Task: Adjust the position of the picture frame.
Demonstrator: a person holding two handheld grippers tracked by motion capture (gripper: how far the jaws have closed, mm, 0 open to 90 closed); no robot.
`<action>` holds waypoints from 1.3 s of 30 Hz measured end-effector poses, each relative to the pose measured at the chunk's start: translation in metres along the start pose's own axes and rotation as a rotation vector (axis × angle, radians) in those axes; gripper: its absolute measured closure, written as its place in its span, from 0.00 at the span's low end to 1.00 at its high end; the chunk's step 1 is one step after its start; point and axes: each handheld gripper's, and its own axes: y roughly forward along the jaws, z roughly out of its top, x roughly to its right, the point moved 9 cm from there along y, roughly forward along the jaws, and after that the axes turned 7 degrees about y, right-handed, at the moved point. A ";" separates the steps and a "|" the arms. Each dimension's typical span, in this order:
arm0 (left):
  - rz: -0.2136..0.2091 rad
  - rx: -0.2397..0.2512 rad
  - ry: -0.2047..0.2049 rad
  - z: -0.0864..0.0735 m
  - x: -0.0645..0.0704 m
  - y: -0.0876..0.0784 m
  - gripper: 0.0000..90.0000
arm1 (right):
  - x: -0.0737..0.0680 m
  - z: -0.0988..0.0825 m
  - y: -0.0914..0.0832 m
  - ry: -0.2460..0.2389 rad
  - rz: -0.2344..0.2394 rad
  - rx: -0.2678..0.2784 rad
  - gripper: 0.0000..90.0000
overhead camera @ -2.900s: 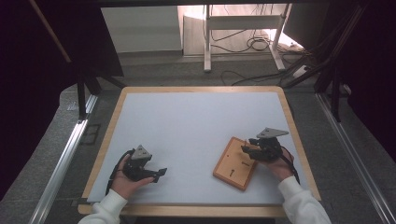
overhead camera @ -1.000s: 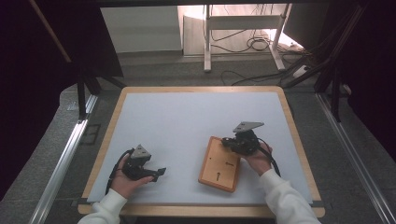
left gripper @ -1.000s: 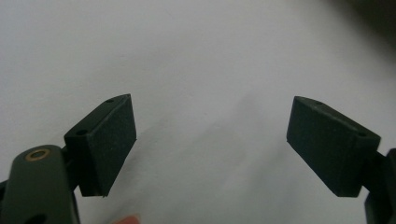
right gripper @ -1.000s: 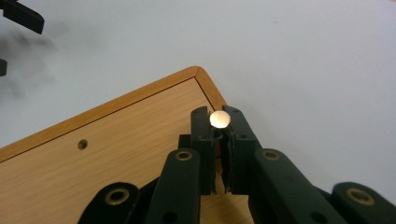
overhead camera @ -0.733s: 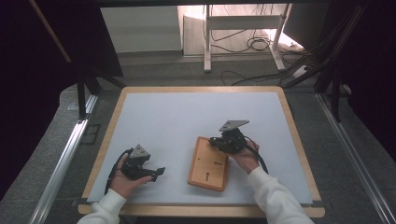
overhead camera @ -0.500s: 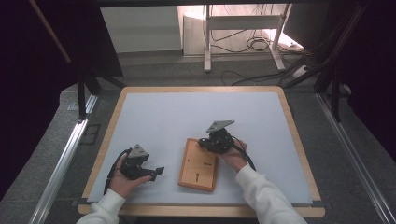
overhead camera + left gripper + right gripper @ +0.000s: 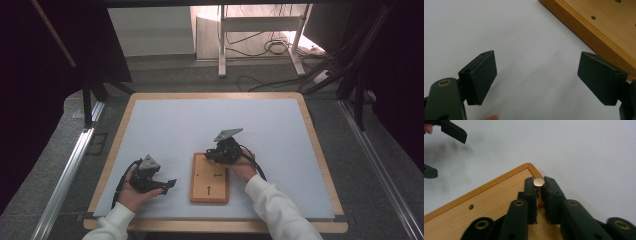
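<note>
A flat wooden board [image 7: 210,186] with two black arrows lies on the white mat, near the front middle. A small round-headed peg [image 7: 538,181] stands up from the board [image 7: 494,197] near its corner. My right gripper [image 7: 539,187] is shut on this peg; in the high view it [image 7: 212,155] sits over the board's far edge. My left gripper [image 7: 170,184] rests on the mat just left of the board, jaws wide open with nothing between them [image 7: 536,75]. The board's edge [image 7: 604,22] lies close beyond its right jaw.
The white mat [image 7: 200,125] covers a wood-framed tabletop [image 7: 320,150]. Metal rails [image 7: 70,165] run along both sides of the table. A stand with cables [image 7: 260,45] is on the floor beyond the far edge.
My right gripper has slid the board leftward across the mat, turning it square to the table's front edge, until it lies beside the left gripper. The left gripper has stayed put.
</note>
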 end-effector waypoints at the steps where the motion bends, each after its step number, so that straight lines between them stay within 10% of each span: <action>1: -0.001 -0.001 0.002 0.000 0.000 0.000 0.17 | 0.003 0.003 -0.012 0.019 -0.033 0.040 0.60; 12: 0.006 0.008 0.002 -0.001 -0.001 0.001 0.17 | 0.019 -0.040 -0.107 0.108 -0.083 0.149 0.35; 28: -0.017 0.082 0.007 0.007 -0.001 -0.002 0.23 | 0.026 -0.108 -0.149 0.135 -0.185 0.102 0.27; 39: 0.002 0.057 0.057 0.009 0.004 -0.001 0.27 | 0.030 -0.122 -0.169 0.135 -0.244 0.136 0.27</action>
